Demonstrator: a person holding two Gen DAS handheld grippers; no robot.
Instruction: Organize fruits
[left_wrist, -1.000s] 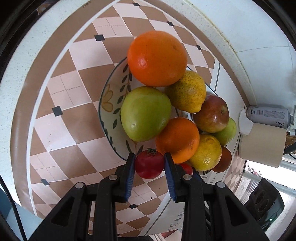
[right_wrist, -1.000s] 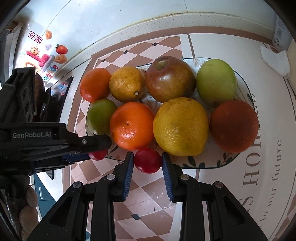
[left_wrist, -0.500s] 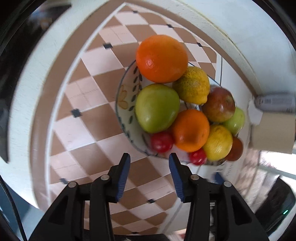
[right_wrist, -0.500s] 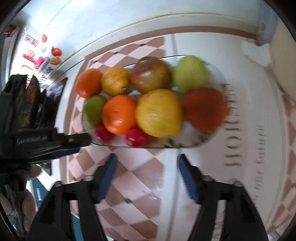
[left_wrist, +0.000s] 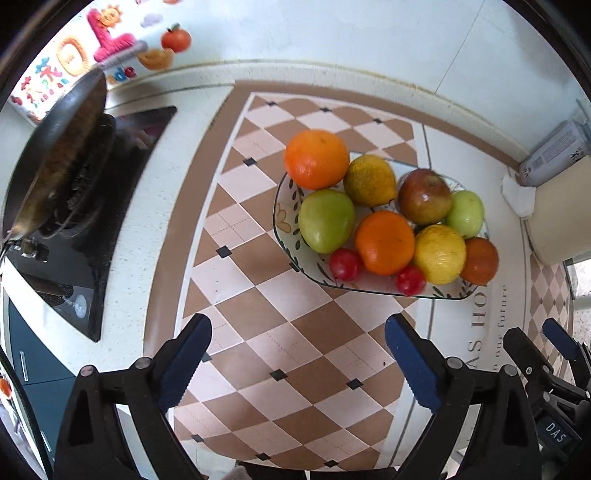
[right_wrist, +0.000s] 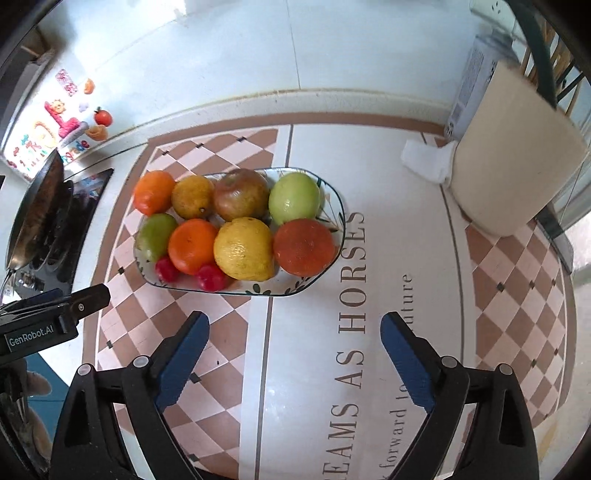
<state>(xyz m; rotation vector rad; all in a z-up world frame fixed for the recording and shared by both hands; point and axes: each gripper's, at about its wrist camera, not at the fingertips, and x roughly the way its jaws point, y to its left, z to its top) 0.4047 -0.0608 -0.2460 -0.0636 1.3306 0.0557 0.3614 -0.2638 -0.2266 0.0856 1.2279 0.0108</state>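
two claws over the table (right_wrist: 406, 236), both pointing steeply down, both wide open with nothing between the blue pads. left claw (left_wrist: 297, 354) jaws just been opening; bare checkered mat (left_wrist: 280, 332) under the gap. right claw (right_wrist: 294, 349) jaws likewise just been opening; printed lettering of the mat under the gap. tip of right claw poking into left view at lower right; arm of left claw at left edge of right view.

ten pieces of fruit on the oval plate (right_wrist: 334, 206), well apart from both claws. far row in right view, left to right: orange (right_wrist: 153, 192), yellowish lemon (right_wrist: 192, 196), red-brown apple (right_wrist: 241, 194), green apple (right_wrist: 294, 198). near row: green apple (right_wrist: 154, 236), orange (right_wrist: 192, 245), large yellow lemon (right_wrist: 243, 248), dark orange (right_wrist: 304, 246). two small red tomatoes at near rim: one (right_wrist: 166, 268) wedged between green apple and orange, other (right_wrist: 210, 277) touching orange and large lemon. same plate (left_wrist: 284, 221) in left view, tomatoes (left_wrist: 345, 264) and (left_wrist: 410, 280) on near edge.

black wok (left_wrist: 55, 155) on stove at left. beige cylinder (right_wrist: 513, 158) at right, white crumpled cloth (right_wrist: 424, 157) just beside it. colourful stickers (left_wrist: 77, 55) on white wall.
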